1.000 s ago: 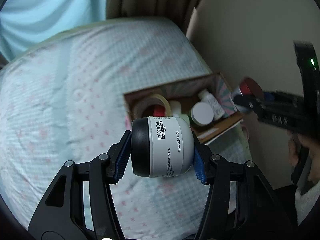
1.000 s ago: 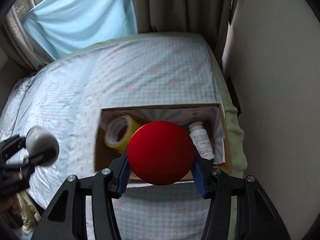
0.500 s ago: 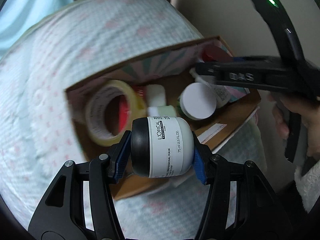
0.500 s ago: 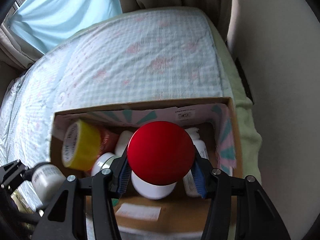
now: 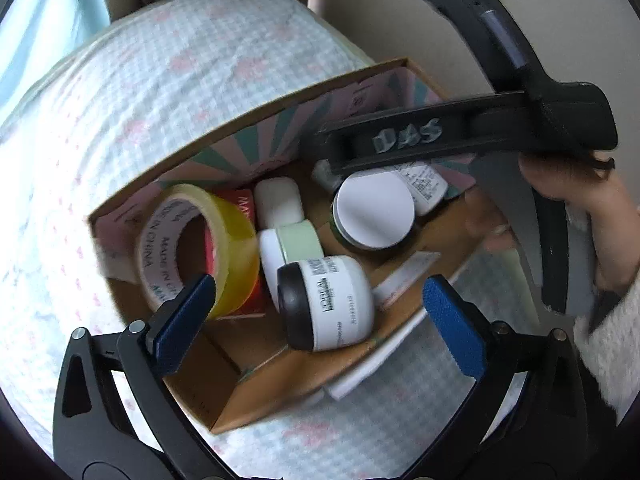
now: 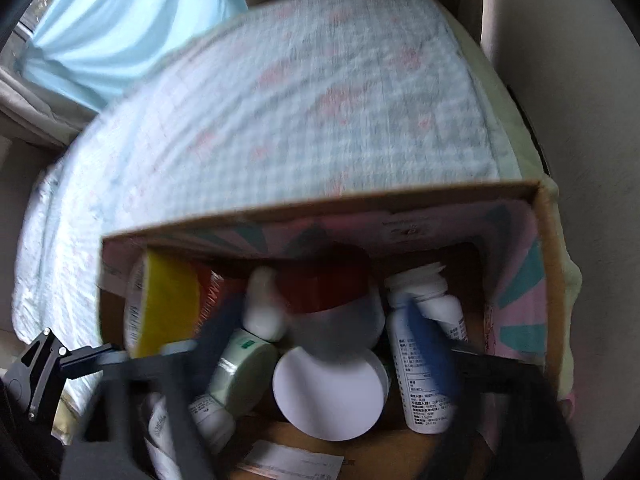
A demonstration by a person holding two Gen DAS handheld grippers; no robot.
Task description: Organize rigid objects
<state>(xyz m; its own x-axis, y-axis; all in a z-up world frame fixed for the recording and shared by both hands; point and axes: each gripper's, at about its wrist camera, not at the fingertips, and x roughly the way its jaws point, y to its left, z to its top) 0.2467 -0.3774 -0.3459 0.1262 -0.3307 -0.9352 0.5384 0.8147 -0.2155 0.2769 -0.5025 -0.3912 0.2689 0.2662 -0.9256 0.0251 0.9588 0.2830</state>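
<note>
A cardboard box (image 5: pixel 304 384) sits on the bed and holds several containers. The white L'Oreal jar with a black lid (image 5: pixel 326 304) lies on its side in the box, between the spread blue pads of my open left gripper (image 5: pixel 320 312), touching neither. My right gripper (image 6: pixel 320 312) is blurred but its blue pads stand wide apart over the box; the red-lidded jar (image 6: pixel 324 284) lies loose at the box's back wall. The right gripper's body (image 5: pixel 460 136) crosses above the box in the left wrist view.
In the box are a yellow tape roll (image 5: pixel 196 248), a red packet (image 5: pixel 240 208), a pale green jar (image 5: pixel 296 244), a white-lidded jar (image 5: pixel 374 210) and a white labelled bottle (image 6: pixel 424 360). A wall (image 6: pixel 580 160) runs along the bed's right side.
Both grippers moved down over the box and opened. The L'Oreal jar dropped from the left gripper into the box; the red-lidded jar left the right gripper and lies at the back.
</note>
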